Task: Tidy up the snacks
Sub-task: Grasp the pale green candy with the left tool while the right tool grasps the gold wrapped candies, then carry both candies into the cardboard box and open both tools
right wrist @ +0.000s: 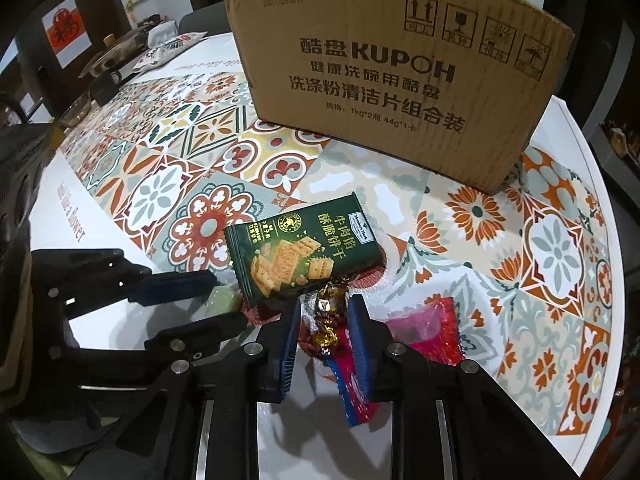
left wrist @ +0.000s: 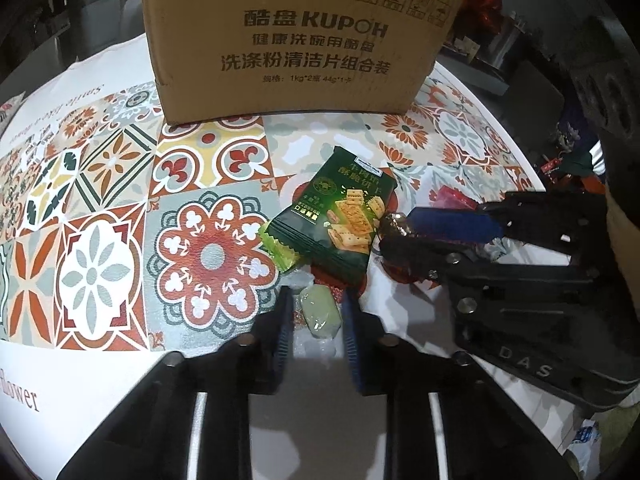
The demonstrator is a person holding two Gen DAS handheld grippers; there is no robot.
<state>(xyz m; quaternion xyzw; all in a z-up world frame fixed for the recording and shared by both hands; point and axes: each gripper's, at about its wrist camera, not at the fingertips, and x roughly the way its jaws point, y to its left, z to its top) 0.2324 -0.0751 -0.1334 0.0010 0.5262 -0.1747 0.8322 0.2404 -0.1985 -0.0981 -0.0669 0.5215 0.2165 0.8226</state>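
Observation:
A pale green wrapped candy (left wrist: 320,312) lies on the table between the fingers of my left gripper (left wrist: 318,300), which closes around it; it also shows in the right wrist view (right wrist: 222,300). A gold-foil wrapped chocolate (right wrist: 330,314) sits between the fingers of my right gripper (right wrist: 324,312), which closes around it; the chocolate also shows in the left wrist view (left wrist: 394,224). A dark green cracker packet (left wrist: 336,220) (right wrist: 300,248) lies just beyond both. The cardboard box (left wrist: 296,36) (right wrist: 396,92) stands at the back.
A red and pink wrapper (right wrist: 424,328) and a red-blue packet (right wrist: 356,396) lie by my right gripper. A patterned tile cloth (left wrist: 100,184) covers the table. Cups and a bag (right wrist: 168,50) sit at the far left edge.

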